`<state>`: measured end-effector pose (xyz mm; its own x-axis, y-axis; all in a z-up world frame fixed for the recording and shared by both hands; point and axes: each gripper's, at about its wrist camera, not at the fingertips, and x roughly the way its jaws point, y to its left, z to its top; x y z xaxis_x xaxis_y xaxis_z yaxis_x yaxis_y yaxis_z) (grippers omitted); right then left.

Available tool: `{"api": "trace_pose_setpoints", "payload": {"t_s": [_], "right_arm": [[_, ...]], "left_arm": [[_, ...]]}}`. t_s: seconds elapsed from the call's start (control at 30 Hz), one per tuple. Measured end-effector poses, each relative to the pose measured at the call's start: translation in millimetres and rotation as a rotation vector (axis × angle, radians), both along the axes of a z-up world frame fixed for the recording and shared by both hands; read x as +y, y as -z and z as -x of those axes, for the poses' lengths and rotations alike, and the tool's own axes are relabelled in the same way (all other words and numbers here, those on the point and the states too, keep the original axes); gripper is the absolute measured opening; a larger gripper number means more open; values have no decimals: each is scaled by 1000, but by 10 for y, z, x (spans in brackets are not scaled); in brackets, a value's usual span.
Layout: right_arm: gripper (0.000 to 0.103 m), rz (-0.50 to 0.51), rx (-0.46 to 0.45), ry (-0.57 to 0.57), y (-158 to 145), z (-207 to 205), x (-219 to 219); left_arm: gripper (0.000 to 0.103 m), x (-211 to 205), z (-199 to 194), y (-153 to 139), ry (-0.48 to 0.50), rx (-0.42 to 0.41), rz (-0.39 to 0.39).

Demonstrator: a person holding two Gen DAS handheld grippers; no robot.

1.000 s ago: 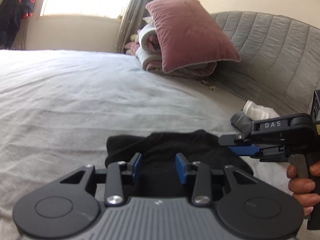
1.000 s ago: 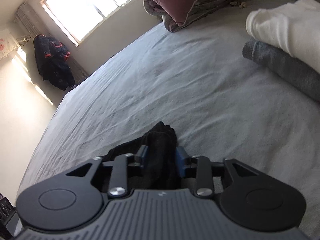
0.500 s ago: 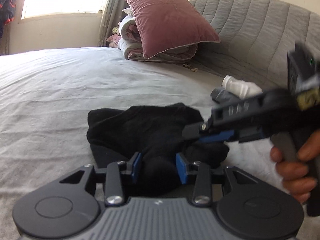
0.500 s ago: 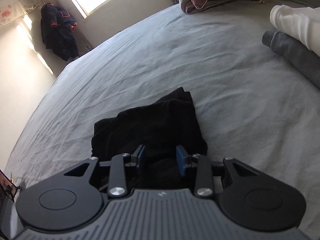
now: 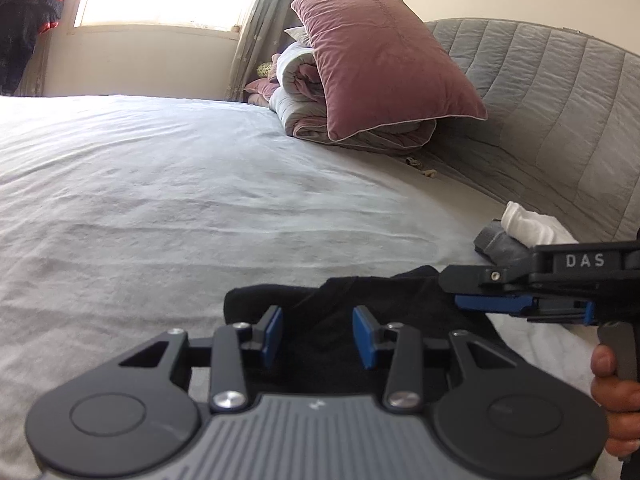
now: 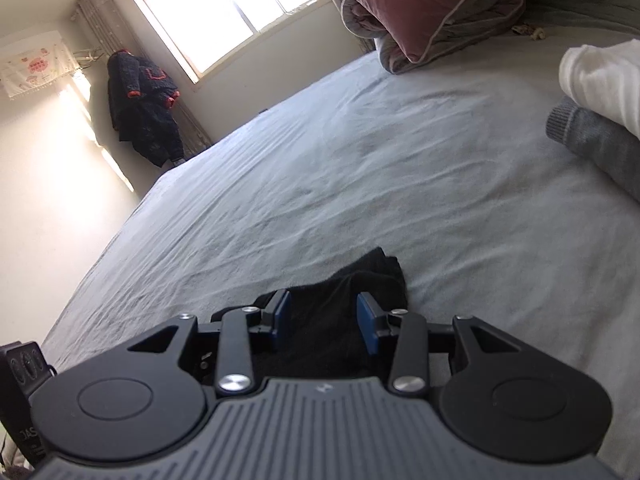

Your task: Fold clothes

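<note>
Rumpled grey bed [image 5: 160, 208] underneath, black garment [image 5: 320, 320] lying on its near edge, bunched and creased. Left gripper [image 5: 318, 336] low over the near hem, jaws part-way apart with dark cloth filling the gap; cannot tell whether actually pinched. Right gripper [image 6: 324, 320] at the garment's right-hand corner, jaws just eased a little wider yet grasping a thick wad of the fabric, with cloth rising off the bed to meet the pads.

Likely step: laying the piece out for a fold. To do it well, draw both corners apart until the near edge runs taut and straight, keep the two grips level, lower flat, smooth out the hump in the middle before folding over – no dragging the sheet along.

Further right, a folded grey item [image 5: 496, 240] under a white one [image 5: 528, 224] – probably the finished pile. Beyond, a pink pillow [image 5: 384, 60] on a rolled quilt [image 5: 300, 92] against the quilted headboard [image 5: 560, 100].
</note>
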<state>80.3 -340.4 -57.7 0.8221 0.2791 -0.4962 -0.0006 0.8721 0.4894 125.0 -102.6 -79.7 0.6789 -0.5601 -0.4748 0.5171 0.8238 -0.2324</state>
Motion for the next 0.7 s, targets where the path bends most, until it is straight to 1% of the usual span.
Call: {"api": "trace_pose_setpoints", "payload": {"t_s": [0.1,0.17,0.23,0.27,0.37,0.4,0.47,0.6,0.63,0.7], "right_arm": [[41,66,-3,-21,72,-103,29],[41,129,-2,-17,134,-182,46],[41,176,2,-4,192,-254,39],[41,184,8,8,218,-282,14],[41,155,23,41,180,-294,-105],[41,142,25,46,149,-279,-146],[42,129,31,44,83,-238,-201],[45,120,62,30,-3,-151,-241],[47,114,70,25,-15,-130,-246],[50,92,84,13,-27,-87,-251]], "left_arm": [[40,-61,-125,35,-3,-3,-22],[40,-97,-212,51,-7,-3,-38],[41,-106,-283,41,-23,0,-46],[44,-93,-307,20,-40,3,-49],[51,-32,-366,-54,-87,24,-51],[54,13,-374,-74,-82,48,-38],[57,106,-389,-113,-68,101,-10],[64,243,-295,-179,-61,148,13],[65,260,-265,-195,-60,153,10],[70,273,-187,-227,-58,157,-17]]}}
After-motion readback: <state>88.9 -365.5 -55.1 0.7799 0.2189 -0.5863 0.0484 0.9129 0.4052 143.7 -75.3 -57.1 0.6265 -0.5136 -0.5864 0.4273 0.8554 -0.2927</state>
